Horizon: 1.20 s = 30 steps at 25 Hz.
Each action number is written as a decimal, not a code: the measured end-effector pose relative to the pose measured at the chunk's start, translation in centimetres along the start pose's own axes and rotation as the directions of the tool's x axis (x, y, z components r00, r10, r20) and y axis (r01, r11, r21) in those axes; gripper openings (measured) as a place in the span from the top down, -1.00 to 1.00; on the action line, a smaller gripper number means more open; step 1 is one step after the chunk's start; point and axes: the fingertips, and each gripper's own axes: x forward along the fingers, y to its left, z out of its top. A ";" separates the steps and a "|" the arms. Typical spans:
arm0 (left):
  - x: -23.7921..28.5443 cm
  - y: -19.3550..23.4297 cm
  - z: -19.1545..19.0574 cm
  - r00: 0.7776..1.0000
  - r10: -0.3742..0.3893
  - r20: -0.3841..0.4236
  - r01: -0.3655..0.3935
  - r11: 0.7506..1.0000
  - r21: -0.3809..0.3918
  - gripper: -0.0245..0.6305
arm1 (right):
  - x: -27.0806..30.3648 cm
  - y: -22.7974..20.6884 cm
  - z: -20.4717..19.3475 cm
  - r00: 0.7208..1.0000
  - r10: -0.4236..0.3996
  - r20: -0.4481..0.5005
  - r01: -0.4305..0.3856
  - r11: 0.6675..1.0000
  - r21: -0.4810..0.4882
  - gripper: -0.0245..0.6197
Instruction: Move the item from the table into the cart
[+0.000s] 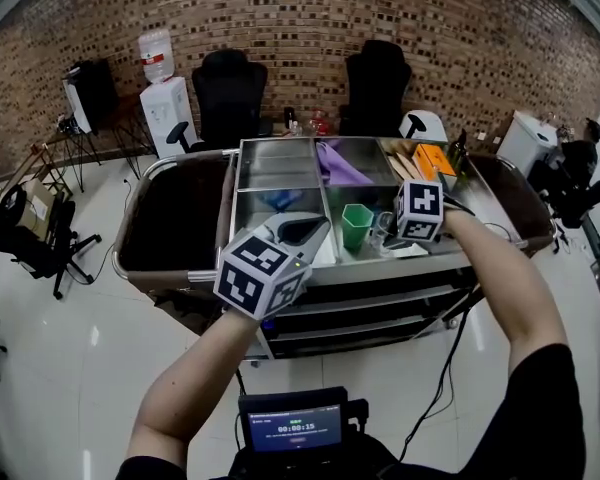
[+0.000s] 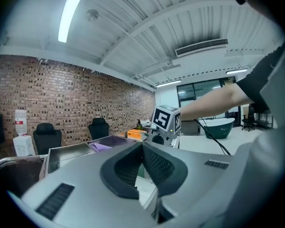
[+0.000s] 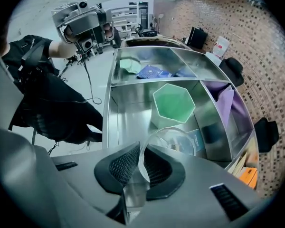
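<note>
My right gripper (image 3: 140, 151) is shut on the thin wall of a clear plastic cup (image 3: 173, 139), which hangs over the steel cart's (image 3: 111, 108) front middle compartment. A green hexagonal cup (image 3: 173, 103) stands upright just beyond it in that compartment. From the head view, the clear cup (image 1: 383, 230) shows beside the green cup (image 1: 357, 224), below the right gripper's (image 1: 395, 230) marker cube. My left gripper (image 1: 318, 228) hovers over the cart's (image 1: 280, 148) front left edge. Its pads (image 2: 156, 167) meet at the tips, with nothing between them.
Other cart compartments hold a purple cloth (image 1: 342, 166), a blue packet (image 3: 152, 71) and an orange box (image 1: 435, 158). Dark bins (image 1: 170, 223) flank the cart on both sides. Office chairs and a water dispenser (image 1: 165, 88) stand by the brick wall behind. A cable hangs off the cart's front right.
</note>
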 end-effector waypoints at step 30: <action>0.0 -2.1 0.5 0.998 -0.020 0.057 0.021 1.000 -0.017 0.96 | -4.8 1.8 2.2 0.964 -0.147 0.222 0.144 0.989 0.027 0.55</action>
